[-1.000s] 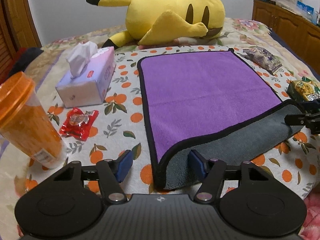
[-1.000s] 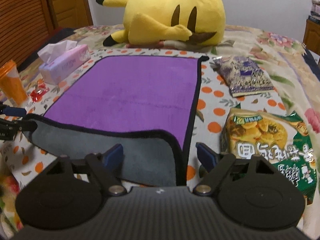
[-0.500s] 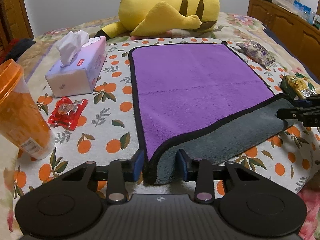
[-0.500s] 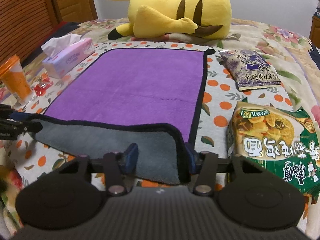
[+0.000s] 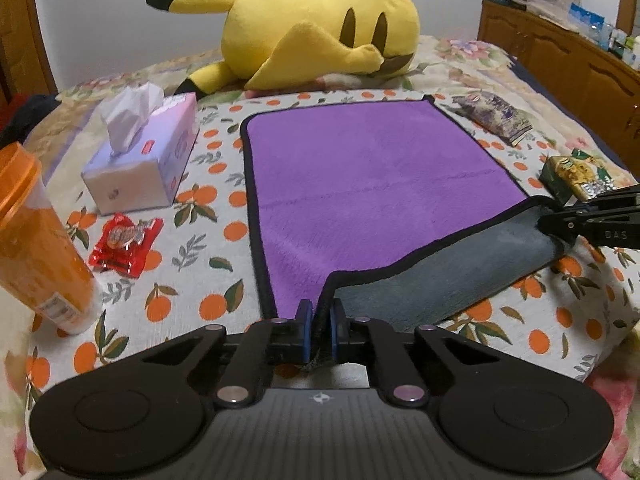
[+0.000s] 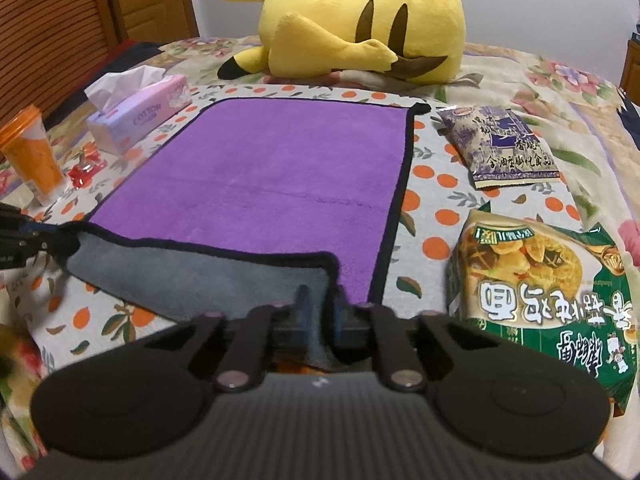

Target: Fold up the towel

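Note:
A purple towel [image 5: 372, 184] with a black hem and a grey underside lies flat on the orange-print bedspread; it also shows in the right wrist view [image 6: 272, 184]. Its near edge is turned over, grey side up. My left gripper [image 5: 319, 316] is shut on the towel's near left corner. My right gripper [image 6: 320, 300] is shut on the near right corner. The right gripper shows at the right edge of the left wrist view [image 5: 592, 224]; the left gripper shows at the left edge of the right wrist view [image 6: 28, 240].
A yellow plush toy [image 5: 316, 32] lies behind the towel. A tissue box [image 5: 140, 156], a red candy wrapper [image 5: 124, 240] and an orange cup [image 5: 36, 240] are to the left. A purple snack bag [image 6: 500, 144] and a green noodle packet [image 6: 544, 280] are to the right.
Both grippers went from open around the turned-over near corners to shut on them. The pinched corners have lifted slightly off the bedspread.

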`<state>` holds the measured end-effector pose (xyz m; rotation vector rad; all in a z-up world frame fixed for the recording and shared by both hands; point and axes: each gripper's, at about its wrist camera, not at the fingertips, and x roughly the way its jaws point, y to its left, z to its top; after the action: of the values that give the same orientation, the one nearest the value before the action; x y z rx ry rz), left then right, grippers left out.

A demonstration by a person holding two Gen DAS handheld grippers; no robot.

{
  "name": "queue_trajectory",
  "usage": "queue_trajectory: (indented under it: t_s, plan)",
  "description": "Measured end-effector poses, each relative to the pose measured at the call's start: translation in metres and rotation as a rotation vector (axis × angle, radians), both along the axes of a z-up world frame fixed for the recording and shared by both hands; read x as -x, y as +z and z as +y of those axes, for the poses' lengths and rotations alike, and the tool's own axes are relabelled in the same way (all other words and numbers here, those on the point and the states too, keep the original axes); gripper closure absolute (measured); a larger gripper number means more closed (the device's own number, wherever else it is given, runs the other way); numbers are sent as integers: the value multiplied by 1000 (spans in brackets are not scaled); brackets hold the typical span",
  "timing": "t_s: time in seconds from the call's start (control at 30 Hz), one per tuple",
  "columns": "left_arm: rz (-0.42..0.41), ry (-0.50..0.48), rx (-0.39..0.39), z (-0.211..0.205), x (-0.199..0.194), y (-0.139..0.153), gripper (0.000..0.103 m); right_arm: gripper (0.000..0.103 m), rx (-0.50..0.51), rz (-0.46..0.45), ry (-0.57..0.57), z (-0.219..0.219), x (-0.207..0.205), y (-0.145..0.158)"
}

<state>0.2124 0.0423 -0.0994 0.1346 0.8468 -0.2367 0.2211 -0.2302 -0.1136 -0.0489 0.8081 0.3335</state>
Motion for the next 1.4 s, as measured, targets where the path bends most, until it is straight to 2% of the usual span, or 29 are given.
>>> queue_trajectory:
  t_s: [0.17, 0.9, 1.4]
  plan:
    - [-34, -4, 9, -1, 3, 6, 94, 98, -10, -15, 0, -1, 1, 2]
    - [-149, -2, 78, -5, 15, 39, 95, 98, -61, -132, -11, -10, 4, 27]
    - [-204, 3, 59, -7, 1, 47, 96, 98, -76, -173, -9, -15, -2, 36]
